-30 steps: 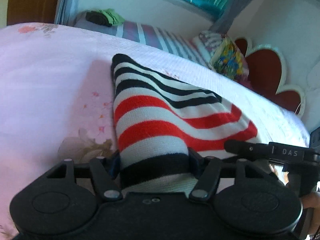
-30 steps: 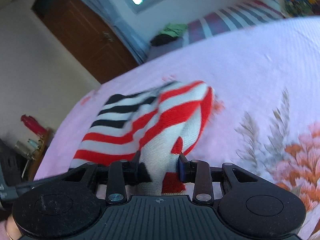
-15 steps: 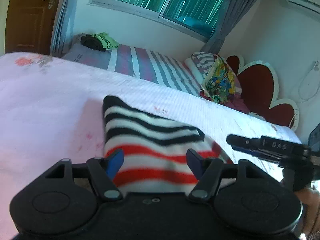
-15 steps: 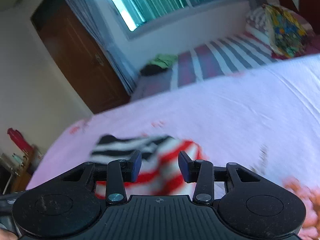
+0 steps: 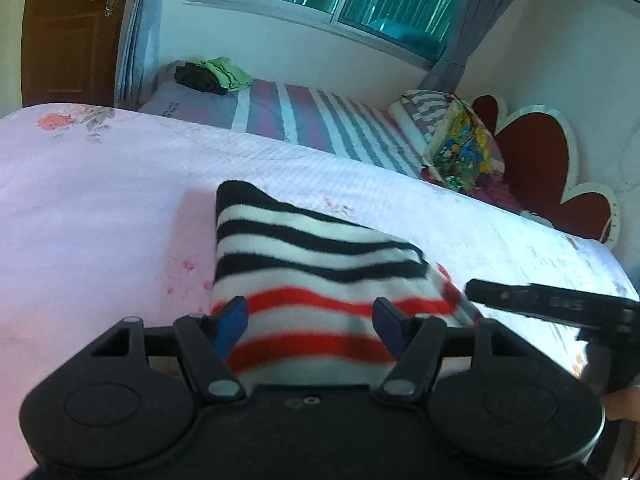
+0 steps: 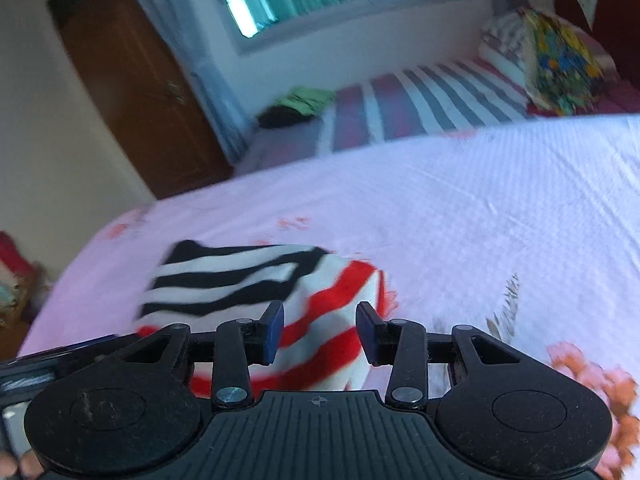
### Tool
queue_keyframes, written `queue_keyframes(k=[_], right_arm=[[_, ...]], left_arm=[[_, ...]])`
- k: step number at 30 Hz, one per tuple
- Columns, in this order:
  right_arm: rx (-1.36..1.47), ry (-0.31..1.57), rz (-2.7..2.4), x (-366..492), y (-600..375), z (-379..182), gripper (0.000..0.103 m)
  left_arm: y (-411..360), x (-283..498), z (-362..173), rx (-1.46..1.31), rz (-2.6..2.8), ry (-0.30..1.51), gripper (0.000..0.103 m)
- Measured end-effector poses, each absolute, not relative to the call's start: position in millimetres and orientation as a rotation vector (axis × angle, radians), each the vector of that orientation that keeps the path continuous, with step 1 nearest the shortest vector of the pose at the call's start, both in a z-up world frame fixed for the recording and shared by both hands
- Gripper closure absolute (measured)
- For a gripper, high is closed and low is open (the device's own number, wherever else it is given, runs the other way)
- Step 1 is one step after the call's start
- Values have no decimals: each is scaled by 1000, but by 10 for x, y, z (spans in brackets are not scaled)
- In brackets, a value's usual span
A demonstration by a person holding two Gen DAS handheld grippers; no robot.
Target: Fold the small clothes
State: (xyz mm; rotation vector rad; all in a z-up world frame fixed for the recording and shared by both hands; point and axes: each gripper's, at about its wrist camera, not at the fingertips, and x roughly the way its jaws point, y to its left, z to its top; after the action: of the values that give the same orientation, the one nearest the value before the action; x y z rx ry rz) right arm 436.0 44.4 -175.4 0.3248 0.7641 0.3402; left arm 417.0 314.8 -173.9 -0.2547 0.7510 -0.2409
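Observation:
A small knitted garment with black, white and red stripes point(image 5: 312, 264) lies folded on the pink floral bedsheet point(image 5: 100, 200). My left gripper point(image 5: 308, 320) is open just above its near red-striped edge, holding nothing. In the right wrist view the same garment point(image 6: 248, 284) lies in front of my right gripper point(image 6: 320, 332), which is open and empty over the garment's right red-striped part. The right gripper also shows in the left wrist view point(image 5: 552, 304) at the garment's right side.
A second bed with a striped cover point(image 5: 320, 124) stands behind, with dark and green clothes point(image 5: 212, 74) on it and a colourful pillow point(image 5: 460, 152). A red heart-shaped headboard point(image 5: 536, 160) is at the right. A brown door point(image 6: 132, 80) is at the left.
Both grippers have opened and let go of the garment. It now lies folded on the sheet. Both grippers have drawn back and lifted slightly.

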Motion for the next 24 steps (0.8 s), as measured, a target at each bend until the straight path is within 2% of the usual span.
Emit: queue_keyframes(k=[8,13,15,16,17,24], right_arm=[[380,760,453,3501,449,-1597,62],[404,844,425,3261,482,-1909,62],[433,876,402,3243,428,-2096,73],[442,877,387,3238,411,-2147,86],[464,873,379,3230,384,-2191,90],[490,849,392,3231,379,-2011,90]], left_arm=[[3108,3587,-1770,-221,-285,760,37],[3040,3495,-1925,-172,-270,792,37],[3025,3505,-1963,-145,-269,793,36],[3023,3495,-1972,-134,-270,791,36],[3021,3485,-1978,-121,-271,789,35],[3084,3405,-1885,-131,-187,823,31]])
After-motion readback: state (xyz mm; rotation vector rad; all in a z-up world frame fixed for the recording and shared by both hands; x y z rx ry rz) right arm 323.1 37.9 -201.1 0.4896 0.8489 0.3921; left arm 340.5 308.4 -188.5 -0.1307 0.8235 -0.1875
